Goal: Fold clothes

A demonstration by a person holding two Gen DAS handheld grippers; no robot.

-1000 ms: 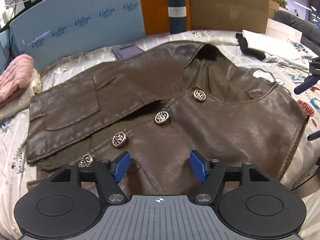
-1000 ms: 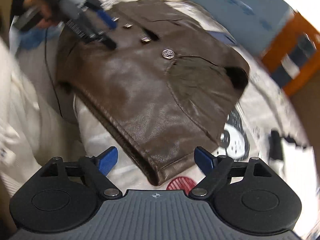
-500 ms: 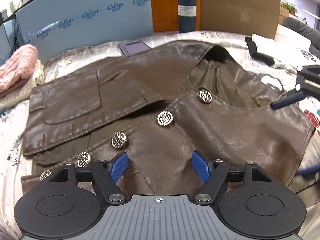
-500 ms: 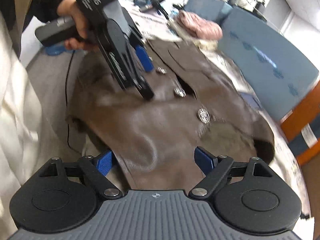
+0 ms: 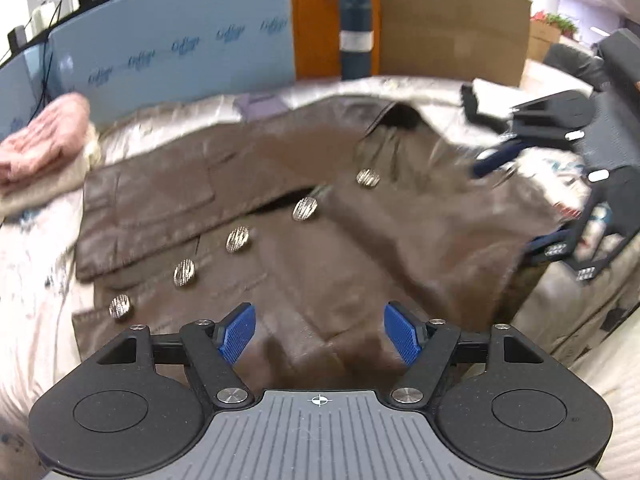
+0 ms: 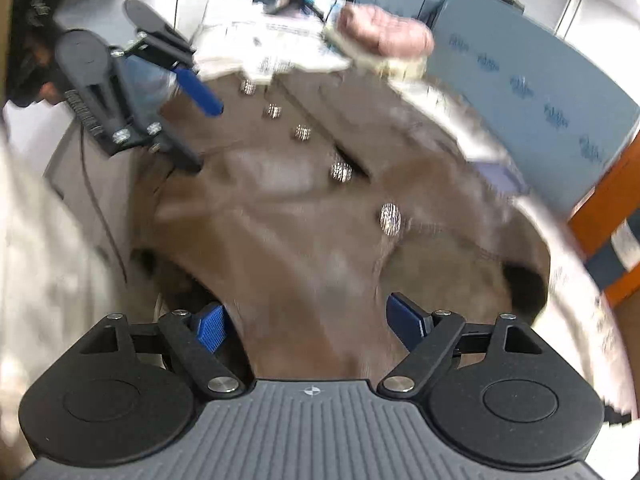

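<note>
A brown leather vest (image 5: pixel 320 248) with a row of silver buttons (image 5: pixel 305 209) lies spread flat on a printed white sheet (image 5: pixel 36 280). My left gripper (image 5: pixel 320 330) hovers open over the vest's near part, with nothing pinched between its blue pads. In the right wrist view the vest (image 6: pixel 320 220) fills the centre. My right gripper (image 6: pixel 308 324) stands open above the vest's side edge, and leather shows in the gap but is not pressed. Each view shows the other gripper: the right gripper (image 5: pixel 524 200) by the far side, the left gripper (image 6: pixel 192 128) at top left. Both views are blurred.
A pink knit garment (image 5: pixel 44 136) lies at the left on a cream one. A blue foam board (image 5: pixel 180 52), a dark bottle (image 5: pixel 356 32) and cardboard (image 5: pixel 452 36) stand behind. Folded black and white clothes (image 5: pixel 480 96) sit at back right. The person's pale clothing (image 6: pixel 40 260) is close.
Both grippers have drawn back and lifted a little, so more of the vest and its lower buttons show. The right gripper swung round over the vest's side. Both stayed open.
</note>
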